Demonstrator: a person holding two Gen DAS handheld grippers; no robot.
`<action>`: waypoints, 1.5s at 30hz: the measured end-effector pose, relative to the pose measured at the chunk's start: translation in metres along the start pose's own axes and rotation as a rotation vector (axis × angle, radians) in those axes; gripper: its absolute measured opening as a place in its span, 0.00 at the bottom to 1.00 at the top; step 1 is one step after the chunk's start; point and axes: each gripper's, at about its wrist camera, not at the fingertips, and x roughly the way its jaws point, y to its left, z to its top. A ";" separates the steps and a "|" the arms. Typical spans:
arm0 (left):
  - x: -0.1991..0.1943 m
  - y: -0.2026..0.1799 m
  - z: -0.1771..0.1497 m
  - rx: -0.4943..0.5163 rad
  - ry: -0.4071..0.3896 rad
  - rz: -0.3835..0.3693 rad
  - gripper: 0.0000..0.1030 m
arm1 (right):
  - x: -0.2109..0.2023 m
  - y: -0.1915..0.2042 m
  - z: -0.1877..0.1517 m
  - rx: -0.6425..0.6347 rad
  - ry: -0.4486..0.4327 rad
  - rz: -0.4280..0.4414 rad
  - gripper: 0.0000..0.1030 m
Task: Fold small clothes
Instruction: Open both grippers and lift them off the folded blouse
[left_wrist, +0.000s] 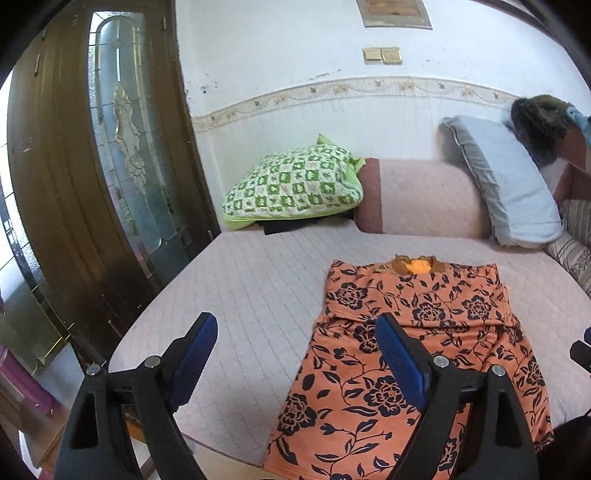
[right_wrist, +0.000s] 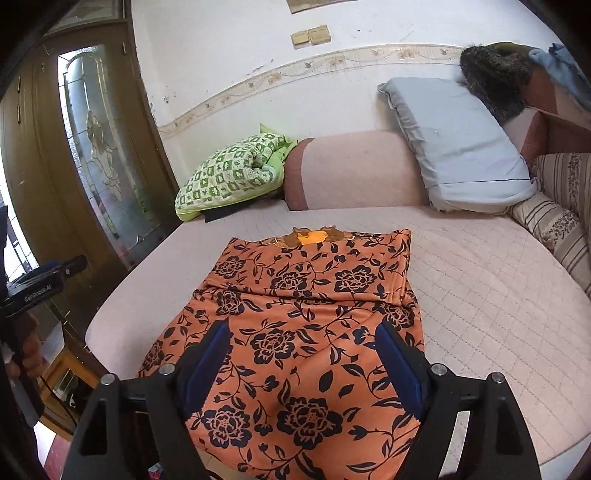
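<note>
Fabric lies flat on the quilted bed (right_wrist: 461, 295): the orange floral top (right_wrist: 295, 314), sleeves tucked in, collar away from me. I hold my left gripper (left_wrist: 295, 354) and right gripper (right_wrist: 303, 354) spread and empty above its hem, ready, I judge, to fold it upward.

An orange garment (left_wrist: 413, 354) printed with dark navy roses and leafy vines lies flat on the pale quilted bed (left_wrist: 251, 295), neckline at the far end showing a brown collar and yellow lining. Both sides are folded inward, forming a long narrow panel whose lower hem reaches the bed's near edge.
</note>
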 end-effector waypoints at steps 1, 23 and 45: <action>-0.001 0.002 0.000 -0.003 -0.004 0.004 0.85 | -0.002 0.001 0.001 0.004 -0.004 0.002 0.81; 0.019 0.037 -0.022 -0.054 0.058 0.066 0.85 | 0.013 0.026 0.000 -0.038 0.034 0.012 0.81; 0.037 0.057 -0.050 -0.054 0.161 0.018 0.85 | 0.015 0.035 -0.004 -0.065 0.066 0.017 0.81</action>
